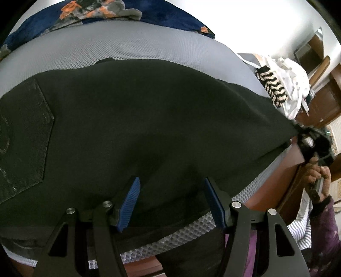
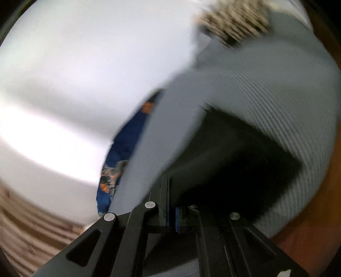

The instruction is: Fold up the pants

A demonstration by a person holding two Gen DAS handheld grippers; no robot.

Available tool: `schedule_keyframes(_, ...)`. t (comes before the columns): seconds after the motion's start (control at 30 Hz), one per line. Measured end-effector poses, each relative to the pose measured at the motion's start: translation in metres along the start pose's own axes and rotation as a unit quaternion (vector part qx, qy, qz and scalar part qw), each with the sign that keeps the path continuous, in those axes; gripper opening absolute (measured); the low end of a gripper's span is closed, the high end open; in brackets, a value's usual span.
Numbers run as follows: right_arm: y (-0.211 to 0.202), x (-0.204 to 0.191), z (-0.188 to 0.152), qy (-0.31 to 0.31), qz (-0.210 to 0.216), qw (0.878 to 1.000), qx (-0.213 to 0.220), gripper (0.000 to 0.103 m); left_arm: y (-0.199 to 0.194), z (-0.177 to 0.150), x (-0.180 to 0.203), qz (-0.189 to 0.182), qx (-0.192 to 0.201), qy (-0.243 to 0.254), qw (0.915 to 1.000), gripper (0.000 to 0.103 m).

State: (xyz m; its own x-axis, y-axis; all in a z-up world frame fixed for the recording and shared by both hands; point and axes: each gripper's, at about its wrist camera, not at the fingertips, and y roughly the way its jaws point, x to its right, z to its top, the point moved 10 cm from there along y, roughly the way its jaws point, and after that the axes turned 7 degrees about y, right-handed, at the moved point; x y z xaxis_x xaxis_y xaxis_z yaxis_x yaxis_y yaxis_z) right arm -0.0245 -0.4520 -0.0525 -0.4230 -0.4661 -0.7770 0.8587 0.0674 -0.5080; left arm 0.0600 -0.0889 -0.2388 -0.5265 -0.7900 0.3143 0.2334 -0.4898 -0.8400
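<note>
Black pants [image 1: 132, 119] lie spread over a grey mesh-covered mattress [image 1: 119, 49], a back pocket [image 1: 23, 136] showing at the left. My left gripper [image 1: 170, 187] is open, its blue pads just above the near edge of the pants. My right gripper [image 1: 307, 138] shows at the far right of the left wrist view, shut on the end of the pants and pulling it out past the mattress edge. In the blurred right wrist view the right gripper [image 2: 172, 215] is shut on the black pants [image 2: 238, 162].
A blue floral blanket [image 1: 102, 10] lies at the far side of the mattress. A black-and-white striped knit [image 1: 272, 85] and white clothes [image 1: 292, 85] are piled at the right. Wooden furniture [image 1: 326, 95] stands beyond them. The wooden bed frame [image 1: 268, 198] shows below the mattress.
</note>
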Motion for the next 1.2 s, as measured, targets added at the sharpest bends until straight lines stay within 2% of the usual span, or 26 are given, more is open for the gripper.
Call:
schedule_keyframes(0.07,-0.001,0.004,-0.001,-0.030,-0.028,0.999,0.003,0.005,0.001,0.002,0.001,-0.005,0.001,-0.005,1.0000,0.064)
schedule_keyframes(0.17,0.012,0.070,-0.015,0.038,-0.080,0.996,-0.031,0.005,0.001,0.004,0.002,-0.009,-0.002,-0.003,1.0000,0.066)
schedule_keyframes(0.2,0.015,0.087,-0.020,0.064,-0.079,0.994,-0.036,0.001,0.001,0.004,0.002,-0.011,-0.003,-0.003,0.9999,0.066)
schedule_keyframes(0.27,0.013,0.091,-0.019,0.083,-0.052,0.995,-0.029,0.002,0.002,0.004,0.002,-0.013,-0.006,0.001,0.9999,0.067)
schedule_keyframes(0.3,0.012,0.089,-0.018,0.082,-0.050,0.995,-0.023,0.009,0.001,0.003,0.003,-0.011,-0.008,0.003,0.9999,0.067)
schedule_keyframes(0.37,0.012,0.086,-0.013,0.089,-0.038,0.995,-0.020,0.013,0.001,0.002,0.003,-0.008,-0.011,0.007,0.9999,0.067)
schedule_keyframes(0.4,0.012,0.085,-0.010,0.108,-0.020,0.994,-0.026,0.024,0.001,0.002,0.004,-0.006,-0.012,0.011,0.9998,0.067)
schedule_keyframes(0.43,0.010,0.087,-0.006,0.129,0.000,0.991,-0.030,0.039,0.001,0.001,0.004,-0.005,-0.013,0.013,0.9998,0.067)
schedule_keyframes(0.5,0.009,0.088,0.005,0.167,0.046,0.985,-0.028,0.056,0.001,0.001,0.004,-0.004,-0.013,0.013,0.9998,0.067)
schedule_keyframes(0.6,0.016,0.082,0.027,0.178,0.069,0.981,-0.031,0.057,0.002,0.001,0.004,-0.010,-0.011,0.010,0.9998,0.071)
schedule_keyframes(0.67,0.020,0.072,0.039,0.158,0.088,0.982,-0.047,0.058,0.003,0.001,0.006,-0.009,-0.011,0.014,0.9998,0.073)
schedule_keyframes(0.77,0.026,0.066,0.048,0.164,0.112,0.977,-0.082,0.058,0.004,-0.001,0.009,-0.003,-0.014,0.030,0.9995,0.077)
schedule_keyframes(0.8,0.030,0.058,0.051,0.153,0.118,0.976,-0.096,0.058,0.005,-0.001,0.011,0.000,-0.015,0.034,0.9993,0.078)
schedule_keyframes(0.87,0.036,0.050,0.056,0.111,0.084,0.985,-0.106,0.058,0.006,-0.001,0.013,0.007,-0.017,0.042,0.9989,0.079)
schedule_keyframes(0.9,0.040,0.047,0.057,0.094,0.071,0.987,-0.113,0.054,0.006,-0.002,0.014,0.009,-0.017,0.043,0.9989,0.080)
schedule_keyframes(0.97,0.053,0.051,0.058,0.061,0.018,0.989,-0.137,0.042,0.006,-0.002,0.016,0.009,-0.015,0.045,0.9989,0.082)
schedule_keyframes(1.07,0.071,0.055,0.061,0.033,-0.030,0.986,-0.162,0.030,0.008,-0.001,0.018,0.009,-0.014,0.043,0.9989,0.085)
schedule_keyframes(1.1,0.077,0.056,0.062,0.021,-0.051,0.984,-0.169,0.015,0.008,-0.001,0.018,0.009,-0.014,0.044,0.9989,0.086)
schedule_keyframes(1.13,0.082,0.055,0.063,0.010,-0.064,0.983,-0.173,0.007,0.009,-0.001,0.018,0.010,-0.015,0.045,0.9988,0.086)
schedule_keyframes(1.17,0.084,0.055,0.064,0.000,-0.073,0.982,-0.173,0.006,0.009,-0.001,0.018,0.011,-0.016,0.046,0.9988,0.086)
schedule_keyframes(1.2,0.086,0.052,0.065,-0.033,-0.100,0.980,-0.169,0.004,0.009,0.000,0.018,0.011,-0.017,0.046,0.9987,0.086)
